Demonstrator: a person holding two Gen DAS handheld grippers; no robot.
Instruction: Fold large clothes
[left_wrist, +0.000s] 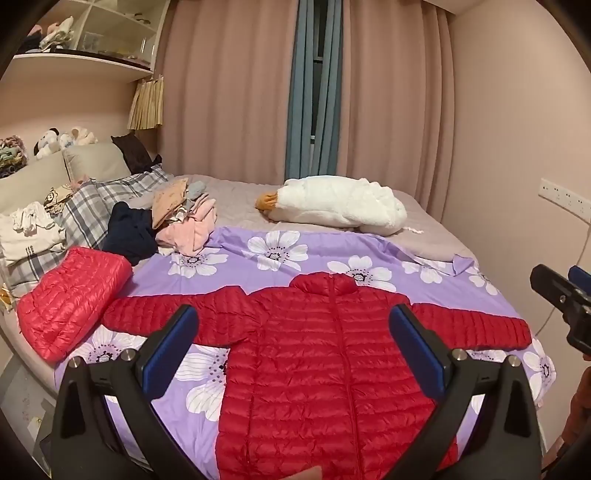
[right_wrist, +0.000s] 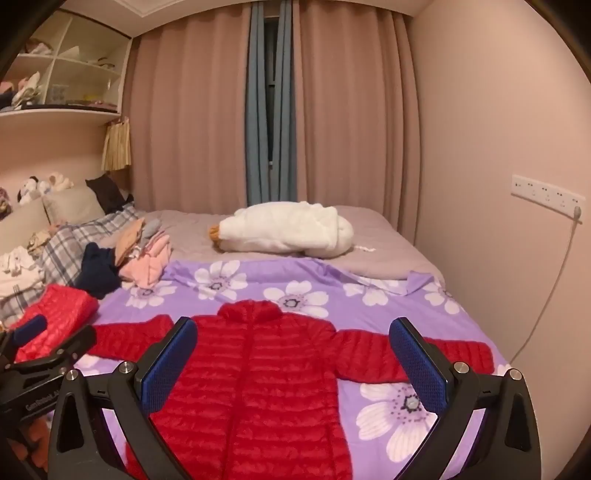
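The red puffer jacket (left_wrist: 325, 362) lies flat, zipped front up, sleeves spread on the floral sheet (left_wrist: 295, 254), ready for folding. Left gripper (left_wrist: 293, 354) and right gripper (right_wrist: 293, 365) hover above it, jaws spread wide, holding nothing. A folded red jacket (left_wrist: 70, 299) sits beside its left sleeve, seemingly done.

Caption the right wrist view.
Open right gripper above a red puffer jacket spread flat on the floral sheet.

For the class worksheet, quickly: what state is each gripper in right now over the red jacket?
Left gripper: open, holding nothing, above the spread red jacket.
Right gripper: open, holding nothing, also above the jacket.
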